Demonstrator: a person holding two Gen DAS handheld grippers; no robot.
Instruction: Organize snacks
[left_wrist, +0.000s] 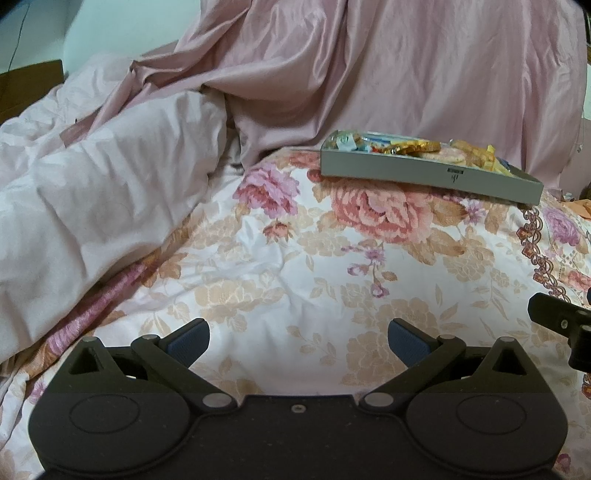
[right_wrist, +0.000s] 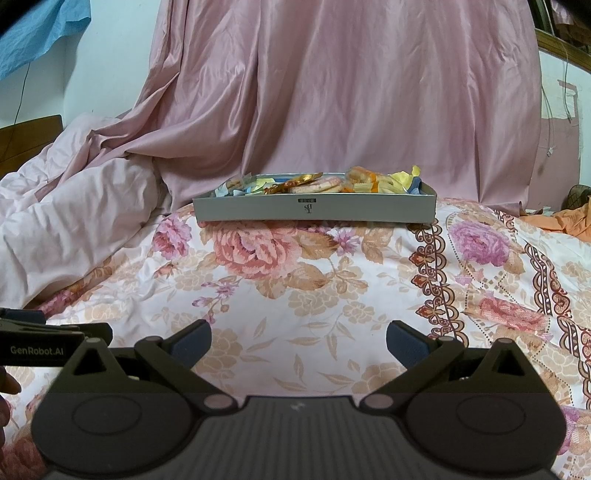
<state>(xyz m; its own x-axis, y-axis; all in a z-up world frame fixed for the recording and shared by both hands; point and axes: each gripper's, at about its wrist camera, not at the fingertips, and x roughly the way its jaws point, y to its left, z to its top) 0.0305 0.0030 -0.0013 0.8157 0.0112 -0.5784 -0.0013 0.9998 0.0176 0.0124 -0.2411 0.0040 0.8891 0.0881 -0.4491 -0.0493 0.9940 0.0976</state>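
A shallow grey box (right_wrist: 314, 209) full of wrapped snacks (right_wrist: 317, 184) lies on a floral bedspread, straight ahead in the right wrist view. In the left wrist view the grey box (left_wrist: 424, 175) lies ahead to the right, with the snacks (left_wrist: 417, 147) heaped inside. My left gripper (left_wrist: 298, 341) is open and empty, low over the bedspread, well short of the box. My right gripper (right_wrist: 298, 341) is open and empty too, also short of the box. Part of the right gripper shows at the right edge of the left view (left_wrist: 561, 321), and the left gripper shows at the left edge of the right view (right_wrist: 48, 339).
The floral bedspread (right_wrist: 295, 288) covers the bed. A bunched pale pink duvet (left_wrist: 92, 206) lies to the left. A pink satin sheet (right_wrist: 332, 103) hangs behind the box. Orange cloth (right_wrist: 565, 221) lies at the far right.
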